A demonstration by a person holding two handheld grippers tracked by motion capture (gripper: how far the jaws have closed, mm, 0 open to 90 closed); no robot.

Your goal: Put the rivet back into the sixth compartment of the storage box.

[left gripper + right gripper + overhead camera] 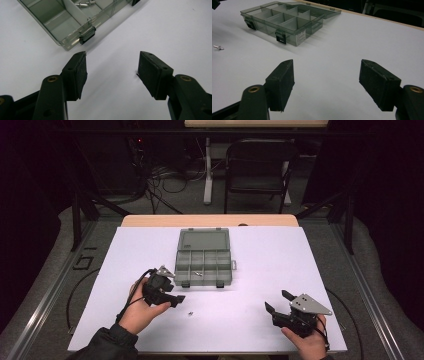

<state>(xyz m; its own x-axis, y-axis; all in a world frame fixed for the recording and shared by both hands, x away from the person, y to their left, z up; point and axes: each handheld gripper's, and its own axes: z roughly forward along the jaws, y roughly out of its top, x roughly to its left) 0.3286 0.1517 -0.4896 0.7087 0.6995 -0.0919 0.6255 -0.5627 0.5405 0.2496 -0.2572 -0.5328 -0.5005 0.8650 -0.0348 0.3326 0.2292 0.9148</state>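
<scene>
A smoky clear compartment box [204,257] lies open on the white table top, its lid folded back. A few small metal screws [198,273] rest in one front compartment, seen close in the left gripper view as screws [85,3]. One loose screw [190,313] lies on the table in front of the box, and the same screw [218,47] is at the left edge of the right gripper view. My left gripper [177,300] hovers just left of that loose screw, open and empty [112,65]. My right gripper [276,300] rests near the front right, open and empty [327,72].
The box's black latches [87,35] face the front edge. A white sheet [300,260] covers the wooden table. Beyond the table's far edge stand a dark folding chair [260,165] and tangled cables [165,180] on the floor.
</scene>
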